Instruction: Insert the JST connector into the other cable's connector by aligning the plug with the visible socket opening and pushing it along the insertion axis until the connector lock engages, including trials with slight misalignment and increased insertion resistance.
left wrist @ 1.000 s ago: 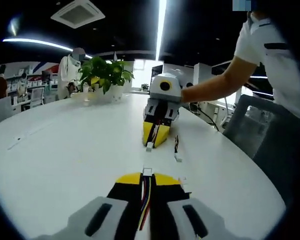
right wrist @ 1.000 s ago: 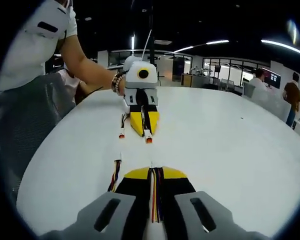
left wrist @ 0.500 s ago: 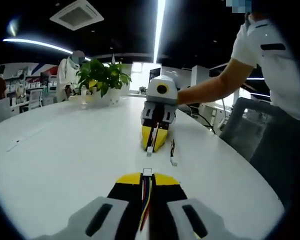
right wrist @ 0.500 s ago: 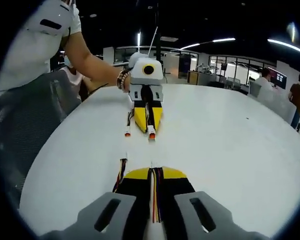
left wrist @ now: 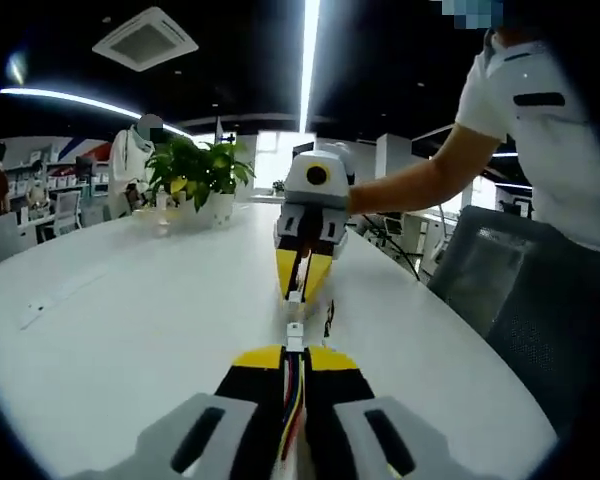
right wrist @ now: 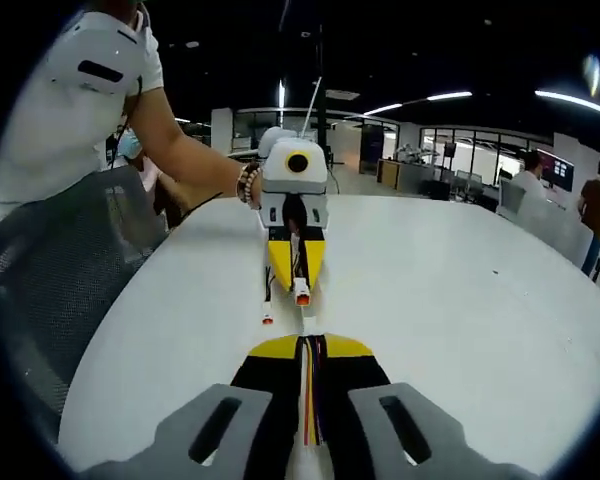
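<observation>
Left hand-held gripper (left wrist: 293,352): jaws pressed together on a bundle of coloured wires, with a white connector (left wrist: 294,340) sticking out just past the yellow tips. It also shows in the right gripper view (right wrist: 299,282), facing the camera.

Right hand-held gripper (right wrist: 306,343): jaws pinched on its own coloured wires; a pale connector tip barely shows at the yellow tips. In the left gripper view (left wrist: 300,285) it faces the camera and carries a small white connector (left wrist: 294,297) at its tip.

Connectors: in the right gripper view the left gripper's connector reads as white with an orange end (right wrist: 301,296). The two connectors face each other just above the table (left wrist: 130,320), near but apart, with a short gap between them. Which is plug and which is socket is too small to tell.

Loose ends: a spare lead with an orange tip (right wrist: 268,318) hangs beside the left gripper.

Step in hand: final approach and alignment, I judge; mating has not begun.

Next move: close the gap along a shared axis, with both connectors level and matched in roll, then push steadily until the lock catches. Any sideways offset would likely jam the housing edges.
</observation>
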Demonstrator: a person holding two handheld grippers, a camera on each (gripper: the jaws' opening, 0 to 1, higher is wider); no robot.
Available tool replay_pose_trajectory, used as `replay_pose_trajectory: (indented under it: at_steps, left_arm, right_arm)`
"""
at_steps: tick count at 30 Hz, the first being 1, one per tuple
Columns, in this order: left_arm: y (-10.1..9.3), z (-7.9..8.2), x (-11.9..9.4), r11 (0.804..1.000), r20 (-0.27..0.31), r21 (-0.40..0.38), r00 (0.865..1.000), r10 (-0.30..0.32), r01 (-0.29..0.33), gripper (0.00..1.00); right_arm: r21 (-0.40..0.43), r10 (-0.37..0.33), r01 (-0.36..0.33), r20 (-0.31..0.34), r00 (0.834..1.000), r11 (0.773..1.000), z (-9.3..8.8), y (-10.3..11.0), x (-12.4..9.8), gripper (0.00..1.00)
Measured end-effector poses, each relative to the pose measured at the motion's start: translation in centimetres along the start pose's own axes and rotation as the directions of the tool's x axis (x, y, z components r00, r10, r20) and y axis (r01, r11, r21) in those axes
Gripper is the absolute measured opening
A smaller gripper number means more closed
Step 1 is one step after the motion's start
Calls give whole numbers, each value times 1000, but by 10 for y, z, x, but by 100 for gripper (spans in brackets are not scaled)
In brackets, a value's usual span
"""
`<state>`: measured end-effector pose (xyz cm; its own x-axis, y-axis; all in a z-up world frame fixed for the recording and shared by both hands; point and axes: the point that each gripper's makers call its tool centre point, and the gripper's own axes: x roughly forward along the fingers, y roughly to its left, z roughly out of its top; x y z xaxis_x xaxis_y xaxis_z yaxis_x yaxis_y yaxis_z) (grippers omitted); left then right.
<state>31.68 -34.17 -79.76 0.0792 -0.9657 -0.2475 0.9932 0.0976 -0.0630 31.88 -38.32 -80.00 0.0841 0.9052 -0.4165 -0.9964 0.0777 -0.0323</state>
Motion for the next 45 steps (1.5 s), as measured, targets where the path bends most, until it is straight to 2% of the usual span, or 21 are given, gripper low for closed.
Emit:
replay_pose_trajectory:
  at_steps: [5,13,18,22,40,43,44,45]
  left_arm:
    - [-4,6,0,1000,2,15,1000,-9,9,0]
    - [-10,10,4,999,-8,39,1000,-17,17,0]
    - [-7,7,5,999,-19,43,1000,-9,10,0]
    - [-4,8,2,1000,-5,30,1000,0,0,0]
    - [-2,3,-1,998,-38,58,999,6,-4,0]
    - [-4,1,1,998,-45,66,999,0,3,0]
    - [-4,0,1,998,-53,68,999,1,3,0]
    - [-4,-2,1,998,-60,68,998,3,2,0]
  right_arm:
    - [-23,16,-16,8,1000,1000,9,3,5,3]
    - [-28,36,-35,12,999,999,13,7,13,3]
    - [-36,38,-38,0,999,999,13,8,17,3]
    - [-37,38,-38,-6,999,999,13,8,18,3]
    - [-40,43,-44,-38,998,998,12,9,22,3]
    - [-29,55,-56,-9,998,998,19,10,24,3]
    - [-36,55,-55,-15,998,998,19,10,25,3]
    - [-53,55,-58,-52,997,997,14,11,26,3]
